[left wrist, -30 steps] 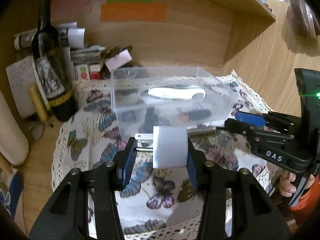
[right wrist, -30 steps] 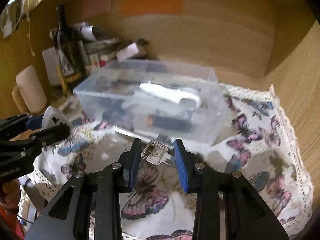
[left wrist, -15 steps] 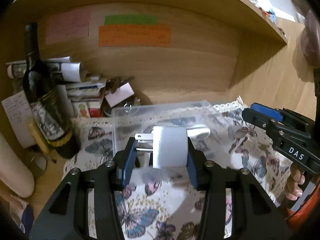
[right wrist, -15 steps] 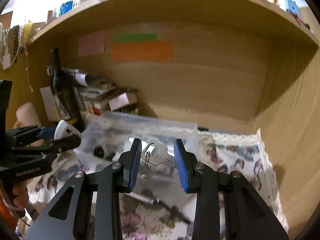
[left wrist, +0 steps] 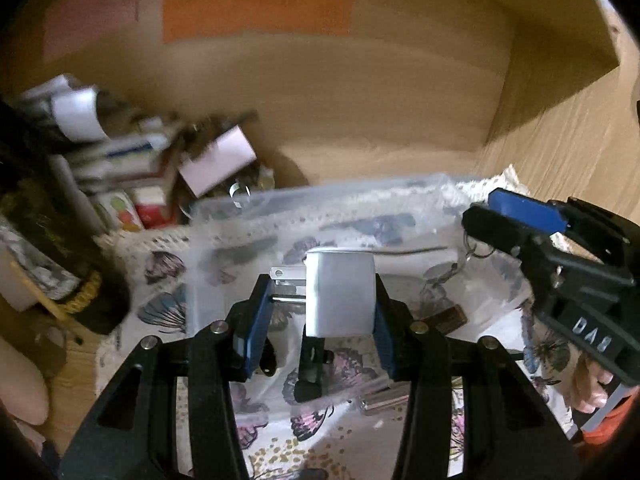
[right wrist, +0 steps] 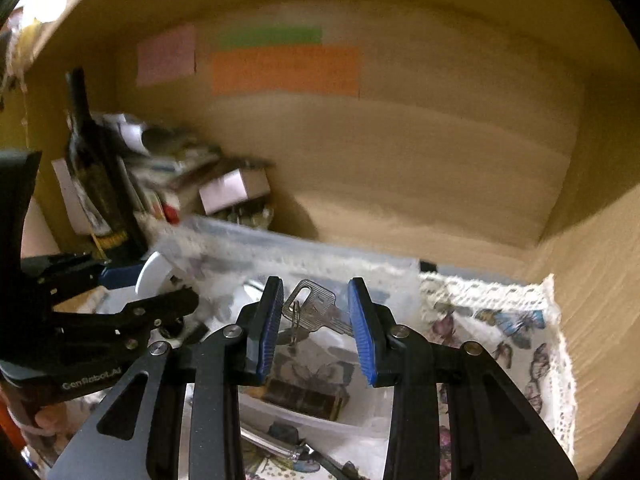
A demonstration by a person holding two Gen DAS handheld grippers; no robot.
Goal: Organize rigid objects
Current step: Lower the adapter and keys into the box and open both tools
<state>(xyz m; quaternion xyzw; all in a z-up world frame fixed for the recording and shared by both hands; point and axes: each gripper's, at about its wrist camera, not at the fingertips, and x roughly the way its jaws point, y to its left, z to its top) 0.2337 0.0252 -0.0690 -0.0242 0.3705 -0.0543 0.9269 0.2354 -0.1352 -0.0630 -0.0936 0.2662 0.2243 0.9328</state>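
My left gripper [left wrist: 318, 308] is shut on a white plug adapter [left wrist: 340, 294] with metal prongs pointing left. It hovers over the clear plastic box [left wrist: 280, 208], which holds several small dark items. My right gripper [right wrist: 316, 320] is shut on a silver key [right wrist: 316, 310] with a ring hanging from it, also held above the box [right wrist: 280, 248]. The right gripper shows at the right of the left wrist view [left wrist: 516, 224]. The left gripper shows at the left of the right wrist view [right wrist: 132, 296].
The box sits on a butterfly-print cloth [right wrist: 500, 328] inside a wooden alcove. A dark wine bottle [right wrist: 92, 168] and a pile of papers and small boxes [left wrist: 140, 168] stand at the back left. A metal pen-like tool [right wrist: 280, 448] lies near the front.
Both grippers have risen from the cloth and moved forward over the clear box, each still holding its object. The views are blurred by motion.
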